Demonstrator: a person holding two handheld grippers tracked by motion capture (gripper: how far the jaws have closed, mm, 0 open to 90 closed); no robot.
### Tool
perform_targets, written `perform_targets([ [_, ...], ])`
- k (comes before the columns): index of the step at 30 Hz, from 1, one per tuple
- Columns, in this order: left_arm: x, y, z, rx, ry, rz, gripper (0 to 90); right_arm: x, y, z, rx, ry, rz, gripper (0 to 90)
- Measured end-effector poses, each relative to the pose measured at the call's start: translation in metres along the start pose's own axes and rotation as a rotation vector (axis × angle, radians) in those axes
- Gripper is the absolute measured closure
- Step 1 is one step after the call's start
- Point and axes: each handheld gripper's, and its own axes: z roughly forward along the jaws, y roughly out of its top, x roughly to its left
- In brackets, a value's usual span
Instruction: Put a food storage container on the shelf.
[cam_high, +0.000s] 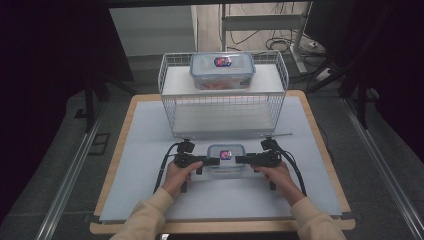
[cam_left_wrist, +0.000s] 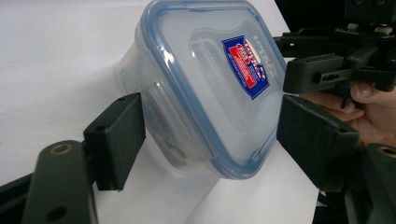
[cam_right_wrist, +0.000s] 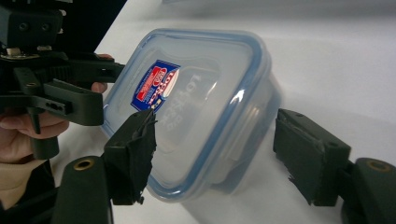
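Note:
A small clear container with a blue-rimmed lid and a red and blue label (cam_high: 226, 156) rests on the white mat, near the front middle. My left gripper (cam_high: 215, 161) reaches it from the left and my right gripper (cam_high: 240, 160) from the right. In the left gripper view the container (cam_left_wrist: 210, 93) lies between the open jaws of my left gripper (cam_left_wrist: 210, 135), with the pads (cam_left_wrist: 119, 140) close beside its walls. In the right gripper view the container (cam_right_wrist: 201, 107) sits between the jaws of my right gripper (cam_right_wrist: 215, 149); a gap shows at the right pad (cam_right_wrist: 308, 154).
A white wire basket shelf (cam_high: 170, 95) stands at the back of the mat, just behind the small container. A larger clear lidded container (cam_high: 222, 70) sits on its top. Each gripper's cable trails toward the person. The wooden table edge (cam_high: 220, 227) runs along the front.

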Motion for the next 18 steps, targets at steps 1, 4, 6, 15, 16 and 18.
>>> perform_targets([
  [1, 0.0, 0.0, 0.0, 0.001, 0.004, 0.0, 25.3, 0.0, 0.0, 0.0, 0.003, 0.009, 0.005, 33.0],
  [4, 0.0, -0.001, 0.0, 0.006, 0.013, 0.003, 31.3, 0.001, -0.001, 0.0, 0.013, 0.021, 0.02, 35.4],
  [6, -0.002, -0.003, 0.0, 0.008, 0.018, 0.015, 33.4, 0.001, -0.001, -0.002, 0.009, 0.023, 0.024, 38.0],
  [15, -0.01, -0.009, -0.01, -0.006, 0.03, 0.064, 45.1, 0.008, -0.008, -0.012, -0.001, 0.024, -0.032, 46.8],
  [16, -0.011, -0.01, -0.01, -0.008, 0.036, 0.075, 45.3, 0.008, -0.009, -0.013, 0.0, 0.027, -0.036, 47.4],
  [18, -0.012, -0.012, -0.011, -0.014, 0.038, 0.083, 45.5, 0.009, -0.01, -0.014, -0.003, 0.028, -0.037, 48.3],
])
